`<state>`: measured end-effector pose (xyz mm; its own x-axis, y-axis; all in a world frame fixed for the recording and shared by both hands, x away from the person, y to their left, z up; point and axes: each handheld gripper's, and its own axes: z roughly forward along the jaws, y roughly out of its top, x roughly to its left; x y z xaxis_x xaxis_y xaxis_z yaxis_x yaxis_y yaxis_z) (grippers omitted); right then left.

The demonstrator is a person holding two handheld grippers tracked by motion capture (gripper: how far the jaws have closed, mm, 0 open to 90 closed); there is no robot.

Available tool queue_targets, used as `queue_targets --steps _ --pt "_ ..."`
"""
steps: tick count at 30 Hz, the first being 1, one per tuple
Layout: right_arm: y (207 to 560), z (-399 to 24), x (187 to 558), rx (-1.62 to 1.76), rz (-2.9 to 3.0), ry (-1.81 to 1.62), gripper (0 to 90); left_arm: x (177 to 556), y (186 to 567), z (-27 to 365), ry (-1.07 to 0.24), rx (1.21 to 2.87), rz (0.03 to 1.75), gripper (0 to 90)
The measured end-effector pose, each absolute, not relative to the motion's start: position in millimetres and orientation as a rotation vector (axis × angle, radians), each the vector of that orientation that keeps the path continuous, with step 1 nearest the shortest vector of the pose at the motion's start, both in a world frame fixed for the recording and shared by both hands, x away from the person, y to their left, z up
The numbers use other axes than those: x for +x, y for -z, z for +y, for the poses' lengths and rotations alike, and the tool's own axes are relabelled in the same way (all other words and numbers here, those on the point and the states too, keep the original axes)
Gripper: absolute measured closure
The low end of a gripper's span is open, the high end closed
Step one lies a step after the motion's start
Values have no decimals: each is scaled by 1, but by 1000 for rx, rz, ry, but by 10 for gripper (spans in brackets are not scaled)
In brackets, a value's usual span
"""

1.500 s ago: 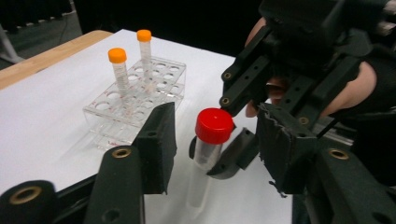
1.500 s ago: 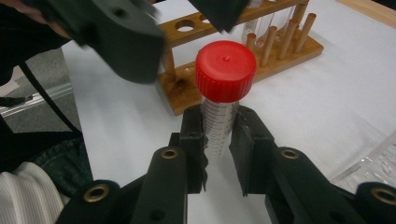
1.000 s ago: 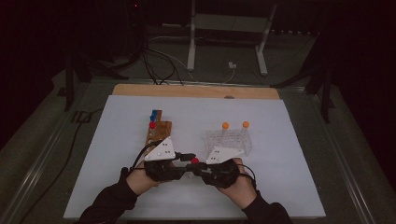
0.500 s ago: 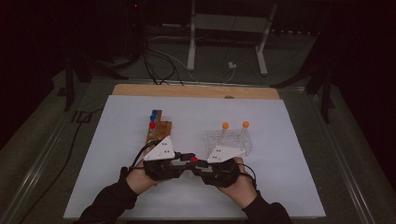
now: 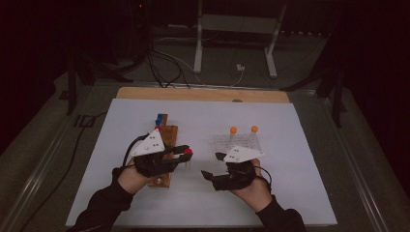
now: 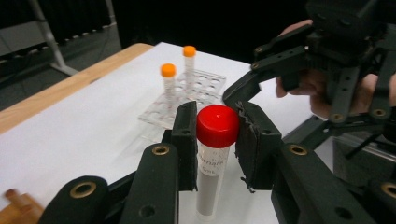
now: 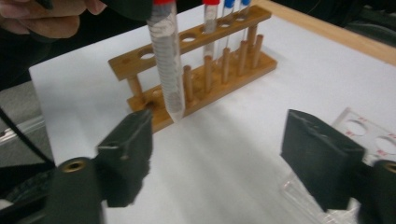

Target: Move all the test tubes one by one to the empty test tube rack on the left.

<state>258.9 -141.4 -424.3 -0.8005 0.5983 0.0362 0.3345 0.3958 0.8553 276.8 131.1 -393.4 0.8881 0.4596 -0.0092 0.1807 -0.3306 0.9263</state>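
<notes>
Red-capped tube hangs upright in the left gripper, whose pads clamp it just under the cap, above the white mat near the wooden rack. At three o'clock of it in the high view, the right gripper has just been opening, jaws apart and empty, with the clear rack at its twelve.

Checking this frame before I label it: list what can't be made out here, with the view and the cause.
- Printing on the red-capped tube, left gripper view: too small and partly behind the left gripper pads.
- The tube's top, right gripper view: cut off by the upper edge.
- Markings on the clear rack, right gripper view: blurred, cut by the right edge.
- Wooden rack holes and tubes, high view: too small, partly under the left gripper's grey plate.
</notes>
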Motion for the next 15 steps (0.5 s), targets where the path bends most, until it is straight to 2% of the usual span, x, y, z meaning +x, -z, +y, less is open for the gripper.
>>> queue_targets --steps 4,6,8,15 --pt "422 -143 259 841 2347 -1373 129 281 389 143 -331 1889 507 713" --pt "423 -144 260 848 2340 -1379 33 283 387 149 -353 1880 526 713" --pt "423 -144 261 840 2356 -1382 2 284 385 153 -362 1869 540 713" --pt "422 -147 261 851 2345 -1416 0 289 380 170 -405 1837 585 713"
